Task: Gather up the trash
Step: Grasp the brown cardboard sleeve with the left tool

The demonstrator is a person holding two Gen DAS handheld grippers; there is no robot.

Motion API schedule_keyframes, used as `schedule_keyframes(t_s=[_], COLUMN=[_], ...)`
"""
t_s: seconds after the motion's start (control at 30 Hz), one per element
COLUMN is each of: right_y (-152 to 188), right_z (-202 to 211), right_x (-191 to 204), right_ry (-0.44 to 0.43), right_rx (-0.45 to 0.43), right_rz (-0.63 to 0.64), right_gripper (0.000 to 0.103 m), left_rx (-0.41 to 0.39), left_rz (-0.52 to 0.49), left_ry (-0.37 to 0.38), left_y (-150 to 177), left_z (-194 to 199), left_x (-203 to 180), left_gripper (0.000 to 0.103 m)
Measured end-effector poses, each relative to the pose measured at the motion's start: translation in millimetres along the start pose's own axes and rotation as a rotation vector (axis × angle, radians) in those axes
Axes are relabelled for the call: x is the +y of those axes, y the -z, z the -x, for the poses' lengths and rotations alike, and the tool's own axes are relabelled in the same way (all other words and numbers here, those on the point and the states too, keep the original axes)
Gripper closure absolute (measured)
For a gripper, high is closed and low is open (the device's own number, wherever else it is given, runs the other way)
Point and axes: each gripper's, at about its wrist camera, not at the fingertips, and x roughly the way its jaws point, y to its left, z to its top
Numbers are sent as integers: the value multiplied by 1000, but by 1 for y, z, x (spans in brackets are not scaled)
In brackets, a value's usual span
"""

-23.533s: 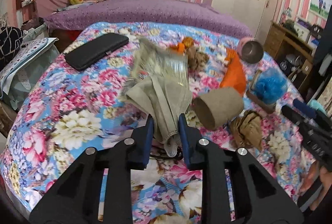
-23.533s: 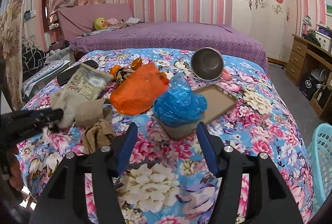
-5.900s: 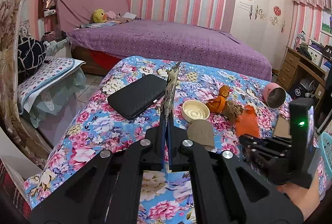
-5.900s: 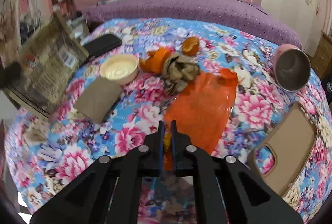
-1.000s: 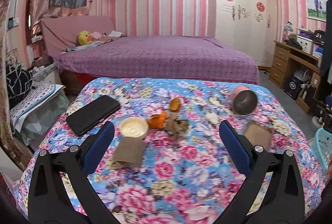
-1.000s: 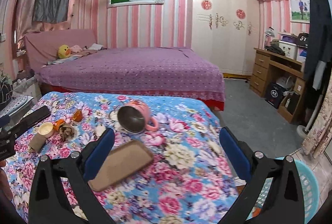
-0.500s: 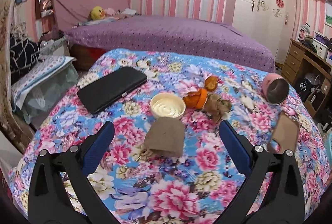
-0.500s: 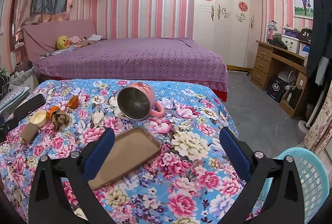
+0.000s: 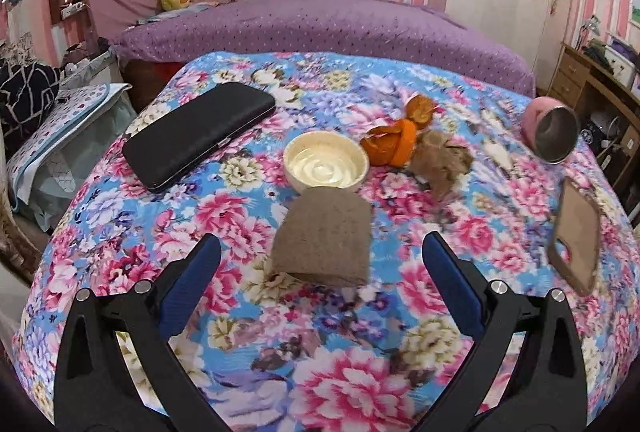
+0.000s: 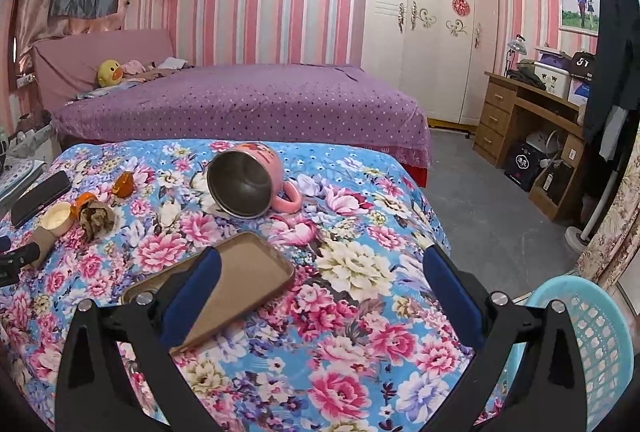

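Through the left wrist camera we see the left gripper [image 9: 318, 268] with its 2 blue-padded fingers [image 9: 192, 284] spread wide and holding nothing above the table [image 9: 120, 232], which is draped in a glossy floral cloth of pink, white and blue. Between the fingers and just beyond them lies a flattened cardboard tube [image 9: 324, 236], brown and rough, its open end facing us. Touching the tube's far edge is a round cream lid [image 9: 325, 166] with concentric ridges inside. Right of the lid sit curled orange peel [image 9: 394, 146] and, beside it, a crumpled brown paper wad [image 9: 440, 162]. Left of the lid lies a black rectangular case [image 9: 200, 140] with a matte surface. Far right of the lid, a pink mug [image 9: 552, 130] with a steel interior lies on its side, and a tan phone case [image 9: 576, 232] lies flat.

Through the right wrist camera, the right gripper [image 10: 318, 268] is likewise wide open and empty. The smooth tan phone case [image 10: 240, 272] lies partly behind its left finger. Beyond the phone case the pink mug [image 10: 248, 184] lies tipped, mouth toward us. Far left of the mug are the peel [image 10: 122, 186], paper wad [image 10: 94, 218], lid [image 10: 58, 218] and tube [image 10: 42, 238]. A perforated turquoise plastic basket [image 10: 592, 328] stands on the floor at lower right.
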Motion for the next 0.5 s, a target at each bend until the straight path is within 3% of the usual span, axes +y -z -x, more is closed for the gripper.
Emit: schedule_keyframes(t_s=[0.07,0.23,0.3,0.4,0.5], right_y=[1,3,3,4,4], right_z=[-3,-8,-9,-9,-8], right_x=[1,5,7,15,27], right_ry=[-4,-7,-12,-20,-43], right_rx=[7,24,28,30,29], right_rz=[1,9,8,20,30], right_gripper=[5,5,5,5,5], left_rx=[23,82,76,60,27], left_rz=[18,5,-10,-6,-31], left_ry=[17,68,60,102,94], left_y=[-2,-1,-1,-2,-5], left_z=[-7,-19,-19,-13,2], left_x=[4,2,-2,1,4], left_gripper=[7,45,52,55,56])
